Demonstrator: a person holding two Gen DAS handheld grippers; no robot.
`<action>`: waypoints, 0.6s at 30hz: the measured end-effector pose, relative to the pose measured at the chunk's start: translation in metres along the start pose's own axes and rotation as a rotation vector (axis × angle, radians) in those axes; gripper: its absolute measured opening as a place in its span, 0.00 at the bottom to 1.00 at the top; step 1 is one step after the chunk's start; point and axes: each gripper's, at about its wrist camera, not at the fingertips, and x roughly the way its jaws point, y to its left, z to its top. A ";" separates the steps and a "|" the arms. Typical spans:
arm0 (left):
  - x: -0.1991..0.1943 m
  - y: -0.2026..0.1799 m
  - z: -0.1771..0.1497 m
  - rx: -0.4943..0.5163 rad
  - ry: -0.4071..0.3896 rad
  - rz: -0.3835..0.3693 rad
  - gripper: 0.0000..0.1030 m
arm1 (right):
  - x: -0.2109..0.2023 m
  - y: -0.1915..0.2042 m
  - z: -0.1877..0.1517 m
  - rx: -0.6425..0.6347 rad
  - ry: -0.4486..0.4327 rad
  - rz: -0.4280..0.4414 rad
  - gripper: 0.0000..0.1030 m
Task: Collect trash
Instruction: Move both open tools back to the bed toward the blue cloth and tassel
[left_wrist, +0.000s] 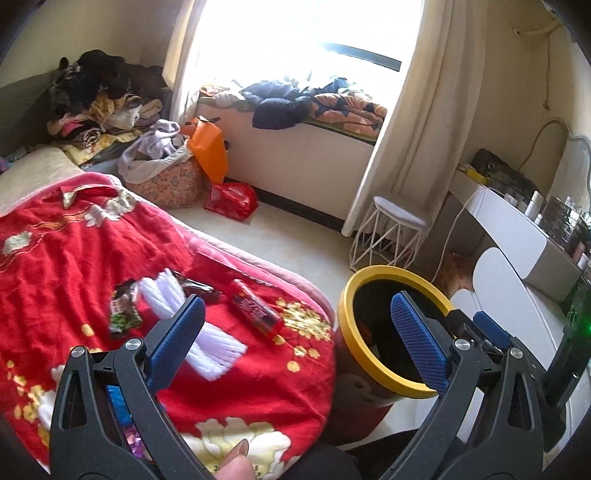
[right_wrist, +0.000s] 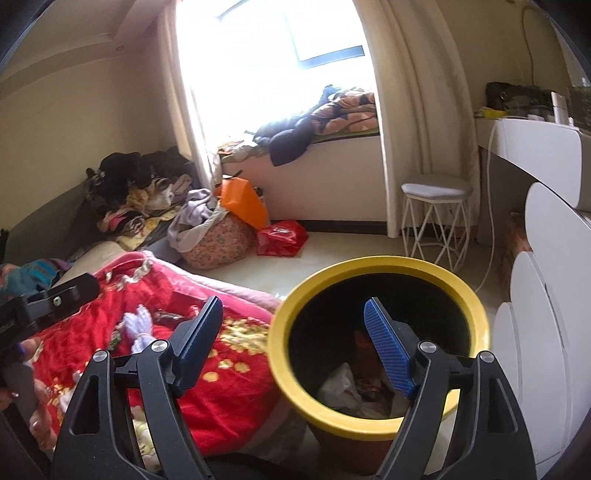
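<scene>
Yellow-rimmed bin (right_wrist: 376, 424) beside red blanket (left_wrist: 74, 236), left tool (left_wrist: 295, 332) agape, right tool (right_wrist: 295, 343) agape, both empty

Home bedroom is indicated: bed (left_wrist: 33, 177) with red blanket (left_wrist: 92, 240), piled clothes (left_wrist: 99, 96), curtained window (left_wrist: 295, 33), dressing table (left_wrist: 517, 221).

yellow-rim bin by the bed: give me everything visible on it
The bin is round, with a thick yellow rim and a dark inside; its outer wall looks reddish with a pale pattern. It stands upright and open on the pale floor, right against the corner of the bed with the red blanket. Crumpled white and brownish trash lies at the bottom. The right hand-held gripper hangs open over it.
</scene>
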 end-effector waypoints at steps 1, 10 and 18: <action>-0.002 0.003 0.001 -0.002 -0.004 0.003 0.90 | 0.000 0.004 0.000 -0.005 0.000 0.007 0.74; -0.013 0.026 0.004 -0.035 -0.030 0.038 0.90 | 0.001 0.029 0.001 -0.059 0.011 0.059 0.75; -0.019 0.045 0.005 -0.054 -0.041 0.062 0.90 | 0.005 0.051 0.000 -0.101 0.029 0.113 0.76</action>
